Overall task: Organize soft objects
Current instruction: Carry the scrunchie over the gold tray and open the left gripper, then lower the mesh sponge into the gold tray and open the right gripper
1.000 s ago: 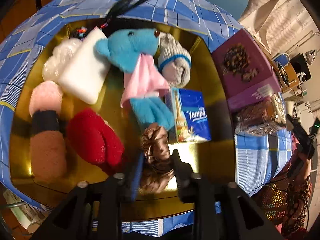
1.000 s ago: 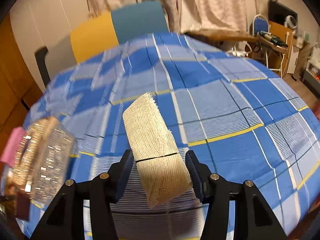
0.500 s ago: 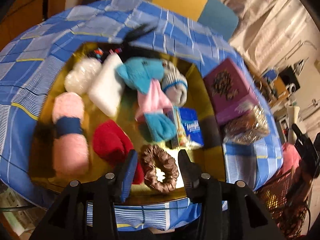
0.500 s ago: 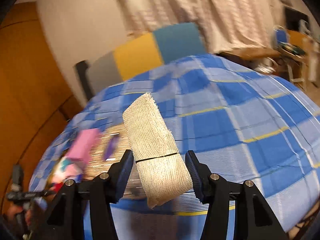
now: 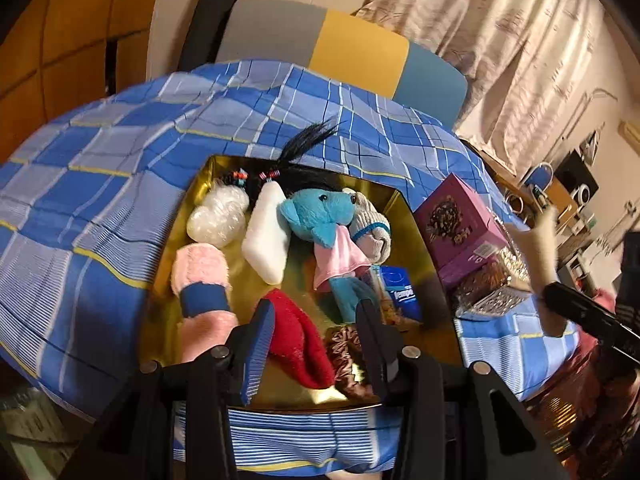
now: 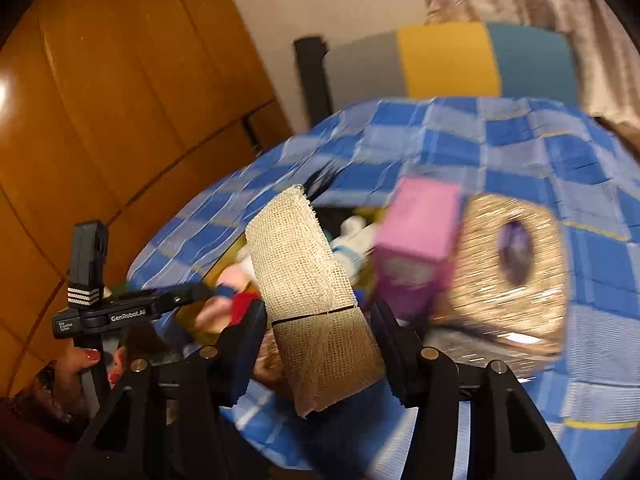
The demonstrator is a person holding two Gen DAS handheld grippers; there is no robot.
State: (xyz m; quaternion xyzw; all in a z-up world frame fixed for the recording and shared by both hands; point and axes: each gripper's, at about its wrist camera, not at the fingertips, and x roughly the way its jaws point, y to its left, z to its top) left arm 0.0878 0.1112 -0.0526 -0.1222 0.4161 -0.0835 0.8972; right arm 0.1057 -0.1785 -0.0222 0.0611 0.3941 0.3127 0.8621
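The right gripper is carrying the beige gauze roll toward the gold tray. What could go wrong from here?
1. The gold tray is crowded, so the beige gauze roll may land on the blue plush toy and roll off.
2. The purple box and glittery packet stand beside the tray; the right gripper might knock them.
3. The left gripper hovers open over the tray and could collide.

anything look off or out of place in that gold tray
Mostly no. The one oddity is the black hair tuft: it sticks out past the gold tray's far rim onto the cloth, while the other soft items lie inside.
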